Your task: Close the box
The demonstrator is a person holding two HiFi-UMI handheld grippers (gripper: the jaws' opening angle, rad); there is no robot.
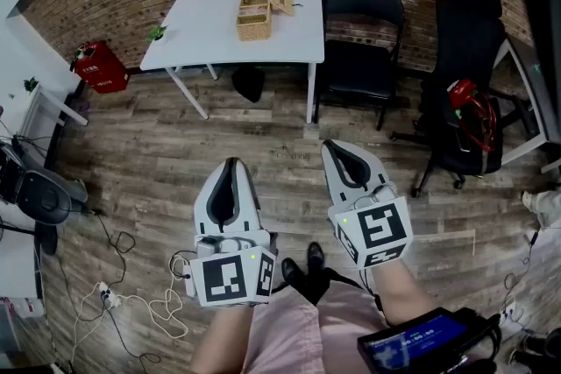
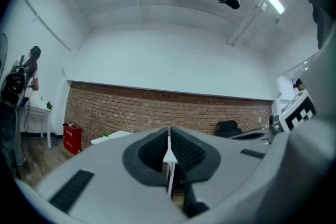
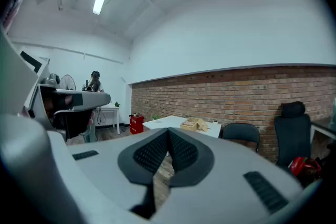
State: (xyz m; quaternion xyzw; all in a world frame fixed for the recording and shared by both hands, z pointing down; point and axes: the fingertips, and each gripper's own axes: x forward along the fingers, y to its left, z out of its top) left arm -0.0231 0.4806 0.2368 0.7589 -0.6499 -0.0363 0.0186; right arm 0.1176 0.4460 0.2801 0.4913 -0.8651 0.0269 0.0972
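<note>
Box (image 1: 254,13) and grippers: your left gripper (image 1: 232,164) and right gripper (image 1: 333,148) hang over the wood floor (image 1: 149,162), jaws pressed together on nothing. Well beyond them, it stands lid-open on the white table (image 1: 197,31).

White table (image 1: 202,31), black chair (image 1: 361,44), red container (image 1: 100,67)

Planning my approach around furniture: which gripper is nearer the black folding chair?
Right. The right gripper is held in front of the folding chair; the left gripper is farther left, facing the white table.
</note>
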